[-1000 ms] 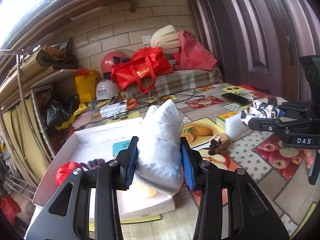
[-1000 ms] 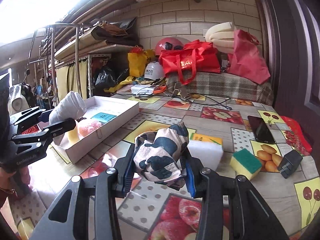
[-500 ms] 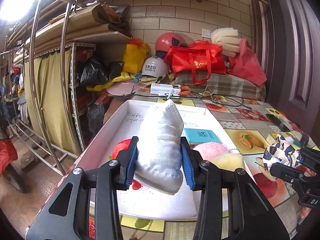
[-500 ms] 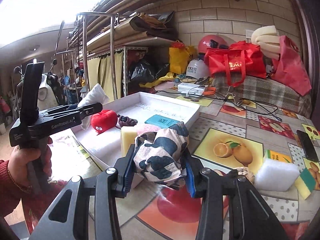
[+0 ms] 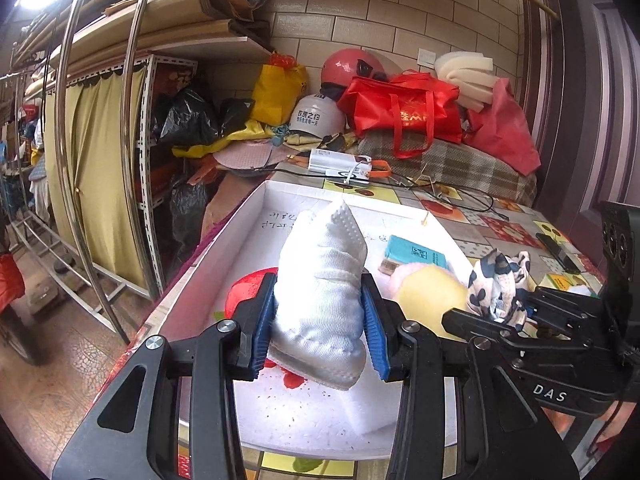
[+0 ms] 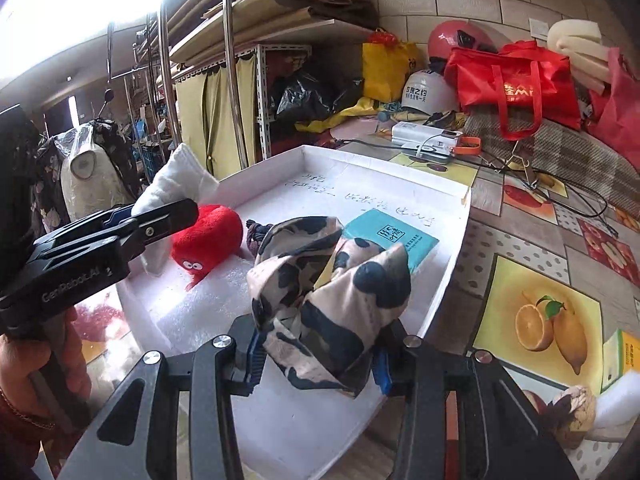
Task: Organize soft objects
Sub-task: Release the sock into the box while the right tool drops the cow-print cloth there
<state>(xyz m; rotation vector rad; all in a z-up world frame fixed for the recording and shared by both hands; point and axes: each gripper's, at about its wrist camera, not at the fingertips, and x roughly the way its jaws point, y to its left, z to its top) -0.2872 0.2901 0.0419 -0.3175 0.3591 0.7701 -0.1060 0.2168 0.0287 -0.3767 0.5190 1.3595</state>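
My left gripper (image 5: 320,334) is shut on a white sock (image 5: 322,292) and holds it above the near end of a white shallow box (image 5: 256,208). My right gripper (image 6: 318,354) is shut on a black-and-cream patterned cloth (image 6: 328,292) over the box's near right side (image 6: 448,280). In the box lie a red plush toy (image 6: 206,236), a teal packet (image 6: 390,240), a dark knotted item (image 6: 254,236) and a pink and yellow soft item (image 5: 428,292). The right gripper also shows in the left wrist view (image 5: 500,312), the left one in the right wrist view (image 6: 160,220).
The box stands on a fruit-print tablecloth (image 6: 536,312). A white foam block and a brown plush (image 6: 576,412) lie at its right. Red bags (image 5: 404,112), helmets, a power bank (image 5: 340,162) and cables crowd the far end. Metal shelving (image 5: 132,160) stands left.
Both grippers have swung left and closed in over the white box, each still holding its item. The right gripper now sits close beside the left one.
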